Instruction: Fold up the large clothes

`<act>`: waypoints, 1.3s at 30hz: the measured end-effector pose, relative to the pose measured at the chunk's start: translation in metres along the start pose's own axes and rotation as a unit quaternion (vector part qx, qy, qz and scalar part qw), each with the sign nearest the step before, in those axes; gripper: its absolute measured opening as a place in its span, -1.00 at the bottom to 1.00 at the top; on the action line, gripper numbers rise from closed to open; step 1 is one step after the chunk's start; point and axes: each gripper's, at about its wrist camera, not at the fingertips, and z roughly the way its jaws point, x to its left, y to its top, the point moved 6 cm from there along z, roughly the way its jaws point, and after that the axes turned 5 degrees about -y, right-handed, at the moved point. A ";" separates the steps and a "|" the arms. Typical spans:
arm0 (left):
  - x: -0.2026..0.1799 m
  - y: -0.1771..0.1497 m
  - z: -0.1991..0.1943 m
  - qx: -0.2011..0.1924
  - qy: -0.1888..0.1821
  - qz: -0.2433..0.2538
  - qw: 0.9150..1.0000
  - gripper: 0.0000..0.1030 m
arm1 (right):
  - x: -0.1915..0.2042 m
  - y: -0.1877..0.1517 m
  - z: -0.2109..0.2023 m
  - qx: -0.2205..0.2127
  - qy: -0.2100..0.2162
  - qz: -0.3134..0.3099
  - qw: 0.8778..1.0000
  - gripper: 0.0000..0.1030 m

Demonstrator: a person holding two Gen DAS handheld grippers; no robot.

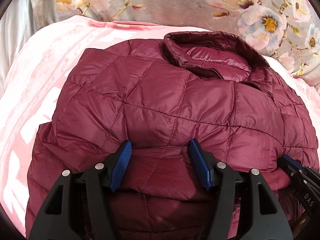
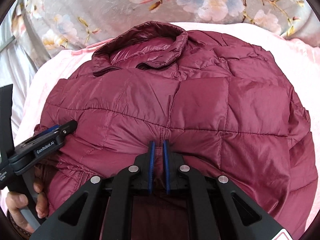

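Note:
A maroon quilted puffer jacket lies folded on a pink blanket, its collar at the far side. My left gripper is open at the near folded edge, its blue pads standing apart with the padded fold between them. In the right wrist view the same jacket fills the frame. My right gripper is shut on a pinch of jacket fabric at the near edge. The left gripper shows at the left of that view, and the right gripper at the right edge of the left wrist view.
A grey floral cover lies beyond the blanket. The pink blanket shows around the jacket on both sides. A person's hand grips the left gripper's handle at the lower left.

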 end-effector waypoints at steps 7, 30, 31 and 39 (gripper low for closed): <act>0.003 0.003 -0.010 -0.018 -0.054 -0.029 0.998 0.40 | -0.008 0.003 -0.005 -0.005 0.049 0.037 0.998 -0.75; -0.012 0.103 0.064 0.089 -0.255 -0.218 0.938 -0.79 | -0.021 0.119 0.041 0.006 0.124 0.121 0.985 -0.83; -0.011 0.103 0.061 0.085 -0.252 -0.207 0.942 -0.80 | -0.021 0.119 0.037 -0.002 0.109 0.105 0.989 -0.83; -0.015 0.077 0.071 0.065 -0.205 -0.125 0.968 -0.81 | -0.024 0.091 0.071 0.017 0.034 0.034 0.999 -0.87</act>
